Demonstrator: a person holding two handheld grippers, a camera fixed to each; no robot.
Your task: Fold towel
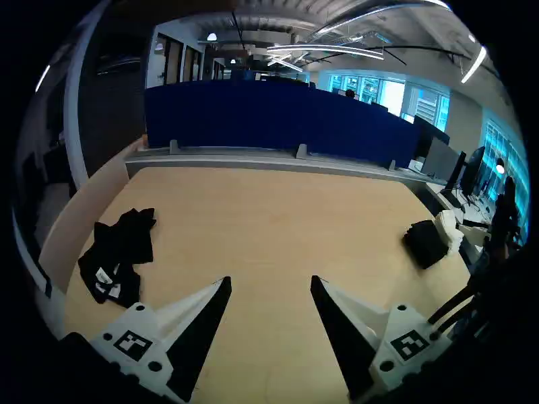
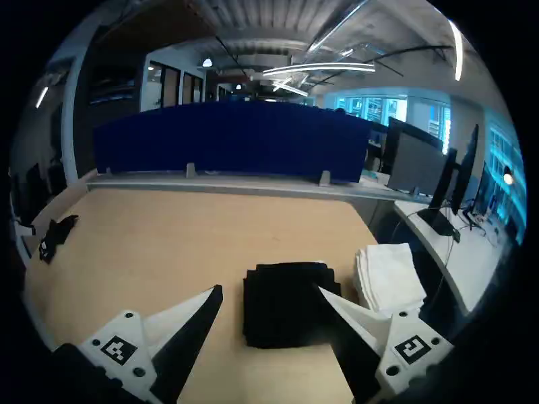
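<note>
Left gripper view puts the crumpled towel (image 1: 118, 256) well apart from the folded stack (image 1: 426, 242), so the left gripper (image 1: 270, 279) and right gripper (image 2: 269, 288), both wide open and empty, should probably pinch its adjacent corners.

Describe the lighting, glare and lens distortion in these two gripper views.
Left gripper view: fisheye bows the blue partition; ceiling light strips blow out; the crumpled black towel shows little detail. Right gripper view: evenly lit; the folded black towel reads nearly featureless beside the white stack.
</note>
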